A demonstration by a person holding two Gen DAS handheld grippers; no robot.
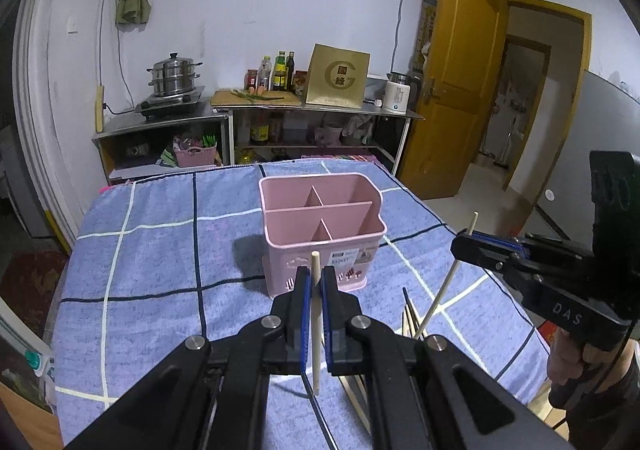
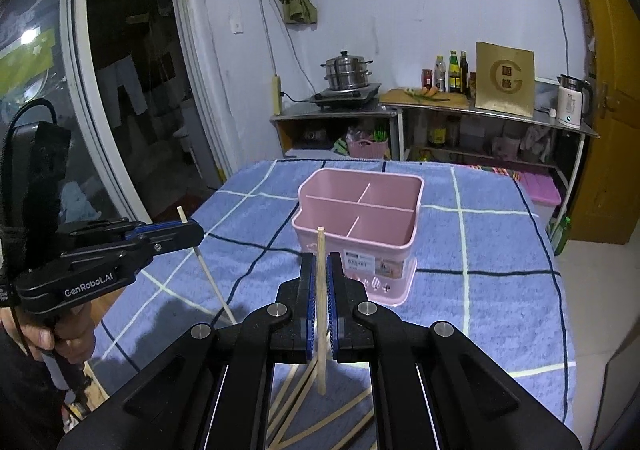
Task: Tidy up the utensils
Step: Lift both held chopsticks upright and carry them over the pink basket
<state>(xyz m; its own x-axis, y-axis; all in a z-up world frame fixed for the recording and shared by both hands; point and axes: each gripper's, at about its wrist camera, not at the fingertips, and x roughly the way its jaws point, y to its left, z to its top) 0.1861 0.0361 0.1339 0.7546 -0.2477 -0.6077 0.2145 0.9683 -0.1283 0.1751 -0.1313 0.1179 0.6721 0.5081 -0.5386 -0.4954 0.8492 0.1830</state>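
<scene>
Blue checked cloth (image 1: 160, 250) covers the table in a kitchen-like room, and on it stands the pink utensil basket (image 1: 320, 218), upright, its inside split by dividers into compartments that look bare. It sits just beyond the tips of both pairs of jaws, well ahead of them on the cloth.

Clamped between the blue pads of the left gripper (image 1: 316, 282) is a pale wooden chopstick (image 1: 316, 330), standing nearly upright, its top poking above the jaws and its lower end hanging below them. The right gripper (image 2: 320, 270) is likewise closed on a second chopstick (image 2: 321, 310), held upright the same way; seen from the left wrist, that stick slants through the jaws.

Below and behind both pairs of jaws, more chopsticks (image 2: 304, 410) lie scattered on the cloth.

Farther off, beyond the basket, a steel steamer pot (image 1: 174, 74) sits on a burner, beside bottles (image 1: 280, 70), a gold box (image 1: 338, 76) and a white kettle (image 1: 398, 92). A yellow door (image 1: 456, 82) stands open.
</scene>
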